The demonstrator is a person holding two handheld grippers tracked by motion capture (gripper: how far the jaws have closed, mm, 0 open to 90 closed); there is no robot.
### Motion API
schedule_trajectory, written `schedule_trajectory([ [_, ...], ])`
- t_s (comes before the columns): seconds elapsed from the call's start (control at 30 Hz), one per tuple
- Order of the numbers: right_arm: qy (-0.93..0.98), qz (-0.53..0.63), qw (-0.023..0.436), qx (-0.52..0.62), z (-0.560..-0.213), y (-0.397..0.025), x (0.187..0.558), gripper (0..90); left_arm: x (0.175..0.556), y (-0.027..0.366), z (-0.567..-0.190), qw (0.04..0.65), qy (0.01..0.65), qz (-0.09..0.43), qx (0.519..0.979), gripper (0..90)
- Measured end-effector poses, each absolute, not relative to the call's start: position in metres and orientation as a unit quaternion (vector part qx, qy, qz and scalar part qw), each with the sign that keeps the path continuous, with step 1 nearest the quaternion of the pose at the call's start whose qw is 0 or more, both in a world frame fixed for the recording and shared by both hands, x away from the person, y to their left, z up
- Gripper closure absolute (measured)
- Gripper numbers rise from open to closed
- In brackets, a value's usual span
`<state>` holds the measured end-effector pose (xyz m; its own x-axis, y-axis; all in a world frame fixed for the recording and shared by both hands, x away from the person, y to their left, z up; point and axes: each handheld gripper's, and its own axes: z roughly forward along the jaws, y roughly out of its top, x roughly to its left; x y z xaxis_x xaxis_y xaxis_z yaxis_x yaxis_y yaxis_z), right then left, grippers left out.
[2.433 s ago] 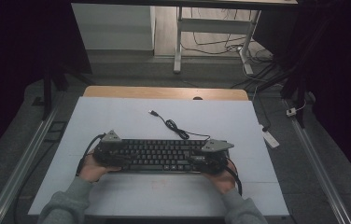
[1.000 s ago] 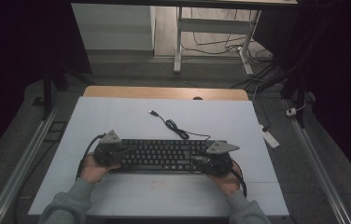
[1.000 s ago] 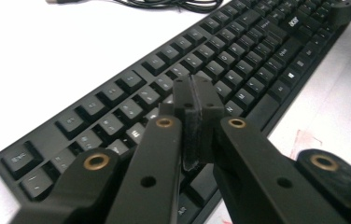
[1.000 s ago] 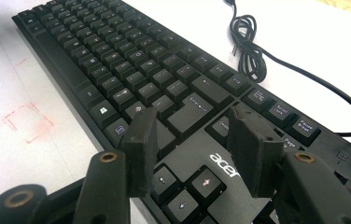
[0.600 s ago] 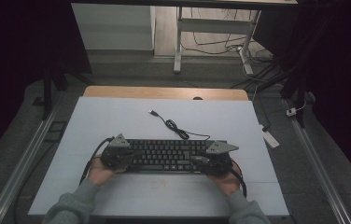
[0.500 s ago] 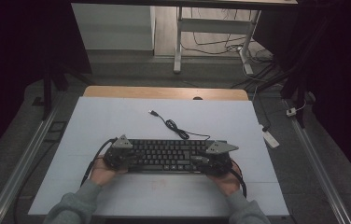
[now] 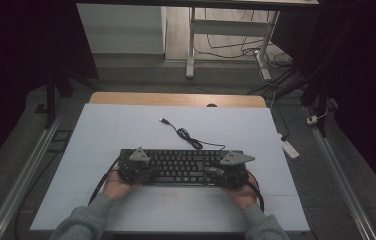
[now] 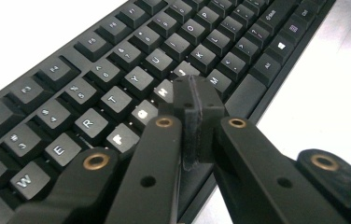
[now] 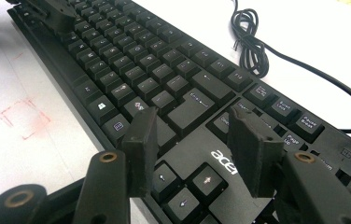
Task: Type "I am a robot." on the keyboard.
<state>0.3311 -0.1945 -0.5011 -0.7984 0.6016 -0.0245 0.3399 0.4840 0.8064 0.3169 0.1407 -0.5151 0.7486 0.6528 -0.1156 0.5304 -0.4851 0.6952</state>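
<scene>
- Left gripper (image 8: 193, 100) has its two black jaws pressed fully together with nothing between them; the joined tip hovers low over the letter keys near the middle of the keyboard, around H and N.
- Right gripper (image 9: 194, 140) has its jaws spread wide apart, holding nothing; they sit above the bare panel with the maker's logo, just past the arrow keys (image 9: 183, 184).
- Black keyboard (image 7: 181, 166) lies flat on a white table (image 7: 126, 130), lengthwise across the near half, close to the person.
- From above, the left hand (image 7: 116, 186) and the right hand (image 7: 241, 192) each grip a tool at opposite ends of the keyboard.
- A thin black cable (image 7: 186, 135) runs from the keyboard's far edge, loosely coiled, ending in a plug.
- Faint red marks (image 9: 23, 119) show on the table beside the keyboard's front edge.
</scene>
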Motion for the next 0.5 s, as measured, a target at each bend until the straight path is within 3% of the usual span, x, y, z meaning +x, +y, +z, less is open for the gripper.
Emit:
schedule_trajectory([
  [0.5,0.848,0.423,0.156,0.279,-0.5012,-0.1949,0.3311,52.8,0.3178,0.1366,-0.5191,0.358,0.343,0.087,0.864,88.9],
])
